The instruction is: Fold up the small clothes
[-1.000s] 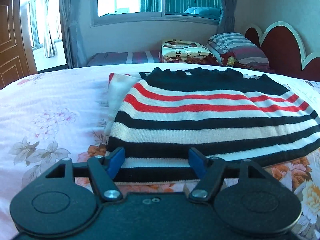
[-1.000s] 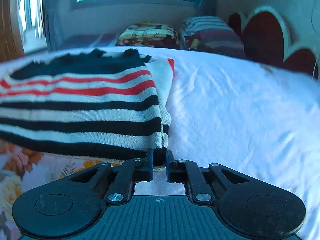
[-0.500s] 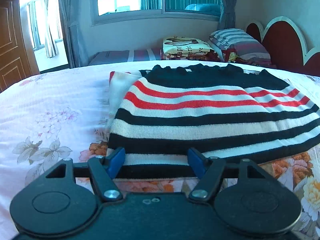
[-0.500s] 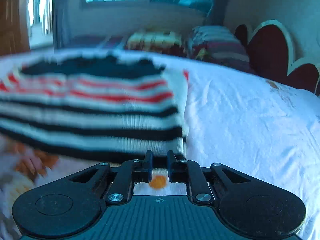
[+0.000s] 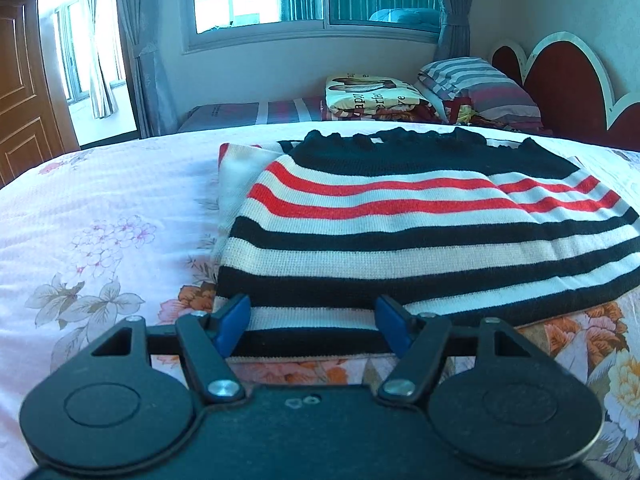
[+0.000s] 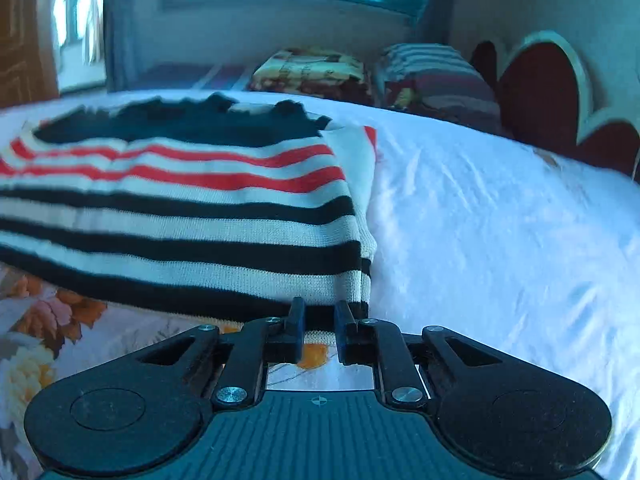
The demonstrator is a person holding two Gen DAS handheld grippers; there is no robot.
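A striped knit sweater [image 5: 400, 236], black, white and red, lies folded flat on the floral bed sheet [image 5: 100, 232]. My left gripper [image 5: 314, 320] is open, its blue fingertips straddling the sweater's near hem at the left corner. In the right wrist view the sweater [image 6: 180, 208] fills the left half. My right gripper [image 6: 319, 326] stands with its jaws a narrow gap apart at the sweater's near right corner; the hem lies at the fingertips, and I cannot tell whether cloth is pinched.
Pillows [image 5: 476, 88] and a folded printed blanket [image 5: 372, 96] lie by the red headboard [image 5: 568, 84] at the far right. A window and curtains are behind, a wooden door [image 5: 20, 92] at left. White sheet [image 6: 500, 232] spreads right of the sweater.
The right gripper shifted left and forward along the sweater's near right corner, and its jaws opened slightly. The left gripper has barely moved and stays open.
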